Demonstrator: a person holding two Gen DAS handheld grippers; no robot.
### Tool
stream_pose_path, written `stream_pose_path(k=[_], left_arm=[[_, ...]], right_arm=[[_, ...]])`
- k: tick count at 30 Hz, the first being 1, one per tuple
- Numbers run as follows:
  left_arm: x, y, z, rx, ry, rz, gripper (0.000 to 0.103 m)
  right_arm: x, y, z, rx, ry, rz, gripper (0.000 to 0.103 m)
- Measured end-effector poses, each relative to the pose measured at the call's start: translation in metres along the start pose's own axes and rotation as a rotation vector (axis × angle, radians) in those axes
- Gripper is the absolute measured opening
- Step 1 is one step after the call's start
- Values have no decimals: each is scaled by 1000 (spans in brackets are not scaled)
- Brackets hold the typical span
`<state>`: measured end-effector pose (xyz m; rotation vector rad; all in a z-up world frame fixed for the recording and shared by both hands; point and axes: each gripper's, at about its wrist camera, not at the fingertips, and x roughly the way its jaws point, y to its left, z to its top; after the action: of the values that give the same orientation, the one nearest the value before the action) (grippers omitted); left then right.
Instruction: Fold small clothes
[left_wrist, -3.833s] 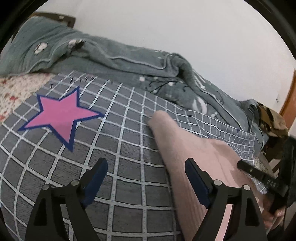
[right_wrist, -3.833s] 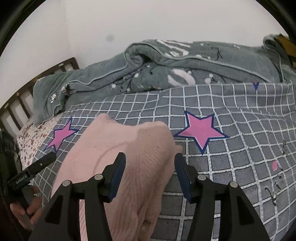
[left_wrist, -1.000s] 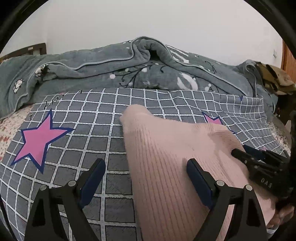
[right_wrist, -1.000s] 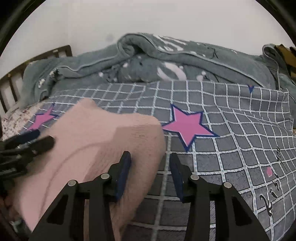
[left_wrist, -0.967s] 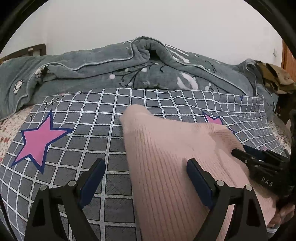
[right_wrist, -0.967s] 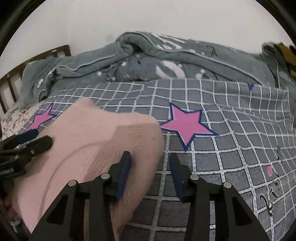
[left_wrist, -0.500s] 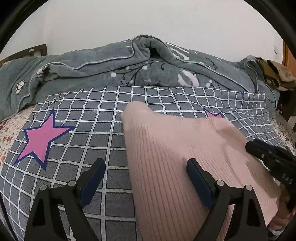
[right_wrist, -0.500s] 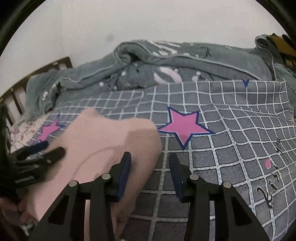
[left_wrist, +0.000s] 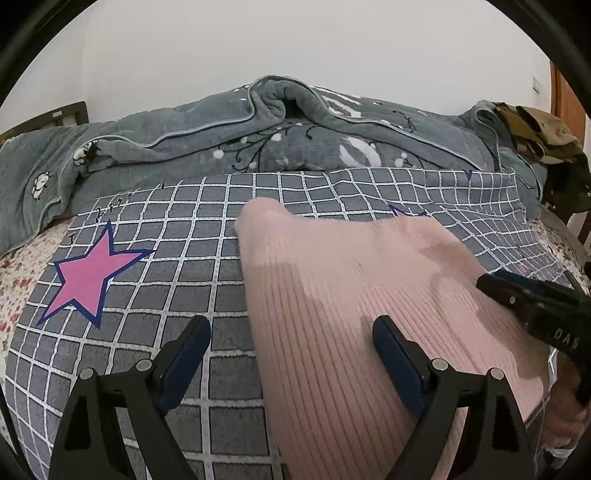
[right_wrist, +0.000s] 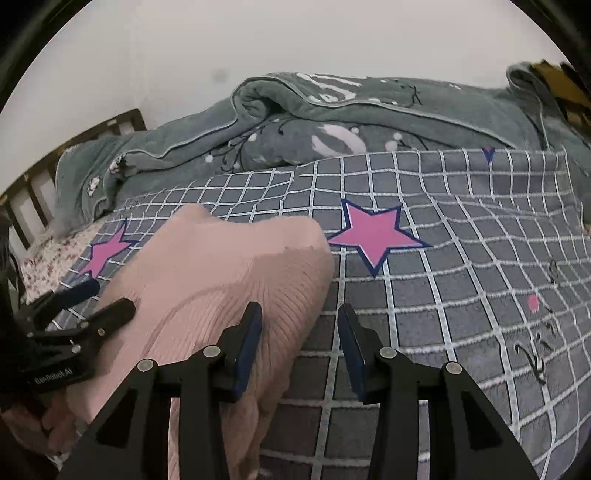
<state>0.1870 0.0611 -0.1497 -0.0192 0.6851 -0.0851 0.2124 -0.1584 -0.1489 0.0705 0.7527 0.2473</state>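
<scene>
The checked cover (left_wrist: 155, 280) lies flat and bare to the left of the pink knit (left_wrist: 343, 295), and equally bare to its right (right_wrist: 461, 295); a claw can pass over either area. The bunched grey blanket (left_wrist: 258, 144) blocks the far edge along the wall. A headboard (right_wrist: 74, 147) closes the far left corner. Olive clothing (left_wrist: 543, 136) is piled at the far right.
</scene>
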Motion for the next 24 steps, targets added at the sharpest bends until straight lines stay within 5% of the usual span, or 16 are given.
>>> stream_pose_path(k=[8,14,24], left_arm=[[-13,4,-7,-25,-10,-4,89],[-18,8,-12,-56,0,-27,89],[-60,0,-16,-32,-93,22,88]], right_arm=[[-32,12,-1,3,-83,79,44],[-13,24,-17,-54,20,-15,44],[-56,21,-38,-43,-36,-65,44]])
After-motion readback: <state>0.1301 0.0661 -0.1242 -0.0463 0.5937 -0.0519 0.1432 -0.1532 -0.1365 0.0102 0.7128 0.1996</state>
